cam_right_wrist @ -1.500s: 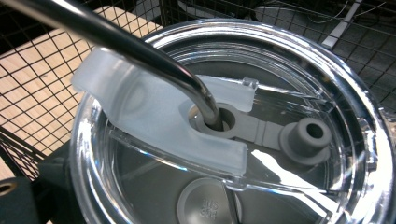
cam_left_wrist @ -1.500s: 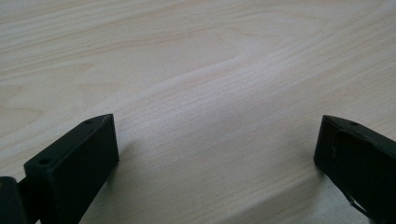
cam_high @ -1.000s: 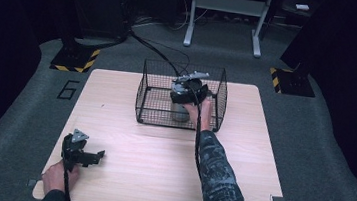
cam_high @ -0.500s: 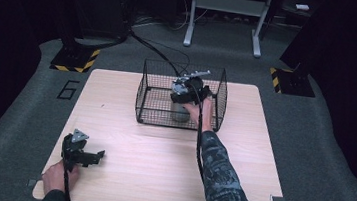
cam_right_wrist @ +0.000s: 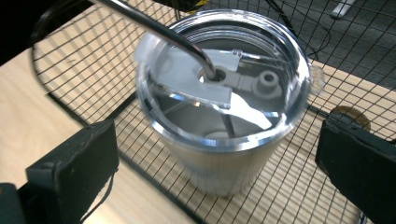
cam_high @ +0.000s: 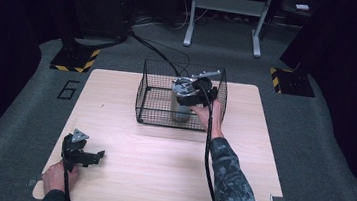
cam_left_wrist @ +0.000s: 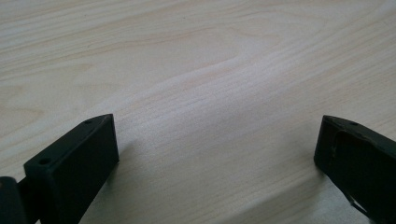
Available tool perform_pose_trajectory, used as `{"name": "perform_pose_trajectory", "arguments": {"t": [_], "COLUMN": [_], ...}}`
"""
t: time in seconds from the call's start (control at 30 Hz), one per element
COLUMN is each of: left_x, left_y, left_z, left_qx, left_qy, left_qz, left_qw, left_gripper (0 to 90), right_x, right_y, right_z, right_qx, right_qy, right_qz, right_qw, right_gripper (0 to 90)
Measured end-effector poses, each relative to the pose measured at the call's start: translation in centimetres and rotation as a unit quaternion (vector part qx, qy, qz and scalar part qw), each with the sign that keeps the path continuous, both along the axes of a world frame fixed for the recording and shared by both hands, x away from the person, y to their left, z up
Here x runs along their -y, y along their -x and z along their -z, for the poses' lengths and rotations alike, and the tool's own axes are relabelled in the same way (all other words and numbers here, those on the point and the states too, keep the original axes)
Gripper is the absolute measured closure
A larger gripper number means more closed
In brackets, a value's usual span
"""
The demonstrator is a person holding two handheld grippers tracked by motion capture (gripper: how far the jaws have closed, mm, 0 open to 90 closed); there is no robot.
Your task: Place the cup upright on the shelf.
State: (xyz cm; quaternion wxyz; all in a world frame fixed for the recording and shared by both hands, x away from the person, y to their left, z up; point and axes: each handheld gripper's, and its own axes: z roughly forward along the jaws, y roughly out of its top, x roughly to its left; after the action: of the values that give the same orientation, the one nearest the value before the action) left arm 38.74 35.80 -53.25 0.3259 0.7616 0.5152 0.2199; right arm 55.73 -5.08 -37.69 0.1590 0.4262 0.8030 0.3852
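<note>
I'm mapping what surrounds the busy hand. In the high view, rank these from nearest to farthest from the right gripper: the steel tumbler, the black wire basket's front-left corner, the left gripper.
1. Steel tumbler with clear lid: directly beneath the right gripper, inside the basket.
2. Black wire basket's front-left corner: to its left, mid-table.
3. Left gripper: at the table's near-left corner.

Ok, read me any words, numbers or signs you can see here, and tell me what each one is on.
"6": a large dark numeral on the grey floor mat, left of the table.
Yellow and black hazard stripes, no words: on the black bases beyond the table's far corners.
The tumbler and its clear lid in the wire basket: no readable print.
The right tongs and left tongs: no markings to read.
</note>
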Motion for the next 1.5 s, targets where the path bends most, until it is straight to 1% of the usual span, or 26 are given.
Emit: {"name": "perform_pose_trajectory", "arguments": {"t": [0.07,0.1,0.13,0.17,0.2,0.33,0.47,0.6,0.7,0.8,0.87,1.03,1.13,1.17,1.2,1.23,1.27,1.3,1.4,1.43,1.47,1.5], "left_x": [0.0,0.0,-0.1,-0.1,-0.1,-0.1,-0.1,-0.1,-0.1,0.0,-0.1,-0.1,-0.1,0.0,0.0,0.0,-0.1,-0.1,-0.1,0.0,0.0,0.0], "left_y": [0.0,0.0,0.0,0.0,0.0,0.0,0.0,0.0,0.0,0.0,0.0,0.0,0.0,0.0,0.0,0.0,0.0,0.0,0.0,0.0,0.0,0.0], "left_z": [0.0,0.0,0.0,0.0,0.0,0.0,0.0,0.0,0.0,0.0,0.0,0.0,0.0,0.0,0.0,0.0,0.0,0.0,0.0,0.0,0.0,0.0], "left_qx": [0.001,0.001,0.001,0.0,0.001,0.0,0.001,0.001,0.0,0.0,0.0,0.001,-0.001,0.001,0.003,0.004,0.0,0.001,0.001,0.0,0.0,0.0], "left_qy": [-0.002,-0.002,-0.003,-0.003,-0.003,-0.003,-0.003,-0.003,-0.003,-0.003,-0.003,-0.003,-0.003,0.001,0.001,0.002,-0.003,-0.003,-0.003,0.002,0.001,0.001], "left_qz": [0.002,0.002,0.003,0.003,0.003,0.003,0.003,0.003,0.003,0.003,0.003,0.003,0.003,0.0,-0.001,-0.001,0.003,0.003,0.003,-0.001,0.0,-0.001], "left_qw": [1.0,1.0,1.0,1.0,1.0,1.0,1.0,1.0,1.0,1.0,1.0,1.0,1.0,1.0,1.0,1.0,1.0,1.0,1.0,1.0,1.0,1.0], "left_gripper": [0.0,0.0,0.0,0.0,0.0,0.0,0.0,0.0,0.0,0.0,0.0,0.0,0.0,0.0,0.0,0.0,0.0,0.0,0.0,0.0,0.0,0.0], "right_x": [0.8,0.8,1.0,1.3,1.7,2.5,3.6,5.1,6.3,7.9,8.8,11.5,12.9,13.3,13.7,14.2,14.5,14.9,16.1,16.7,17.1,17.6], "right_y": [1.0,1.0,1.4,1.9,2.7,4.4,6.3,8.1,9.3,10.7,11.4,13.3,14.3,14.5,14.9,15.2,15.6,16.0,16.8,17.1,17.4,17.5], "right_z": [-0.8,-0.8,-1.1,-1.4,-1.9,-2.9,-3.7,-4.0,-4.0,-3.8,-3.5,-2.1,-0.8,-0.3,0.3,0.8,1.3,1.8,3.6,4.7,5.7,6.8], "right_qx": [0.007,0.007,0.006,0.012,0.012,0.027,0.036,0.047,0.049,0.058,0.057,0.052,0.046,0.046,0.044,0.043,0.044,0.048,0.042,0.032,0.024,0.017], "right_qy": [-0.001,-0.001,-0.002,0.0,-0.003,0.005,0.007,0.013,0.015,0.018,0.018,0.023,0.031,0.035,0.036,0.038,0.035,0.038,0.031,0.019,0.018,0.013], "right_qz": [-0.01,-0.01,-0.009,-0.017,-0.015,-0.027,-0.029,-0.03,-0.022,-0.013,-0.007,0.02,0.031,0.035,0.043,0.045,0.054,0.059,0.073,0.083,0.093,0.096], "right_qw": [0.9999,0.9999,0.9999,0.9998,0.9998,0.9993,0.9989,0.9984,0.9984,0.9981,0.9982,0.9982,0.9979,0.9977,0.9975,0.9973,0.997,0.9964,0.9959,0.9958,0.9952,0.9952], "right_gripper": [0.0,0.0,0.0,0.0,0.0,0.0,0.0,0.0,0.0,0.0,0.0,0.0,0.0,0.0,0.0,0.0,0.0,0.0,0.0,0.0,0.0,0.0]}}
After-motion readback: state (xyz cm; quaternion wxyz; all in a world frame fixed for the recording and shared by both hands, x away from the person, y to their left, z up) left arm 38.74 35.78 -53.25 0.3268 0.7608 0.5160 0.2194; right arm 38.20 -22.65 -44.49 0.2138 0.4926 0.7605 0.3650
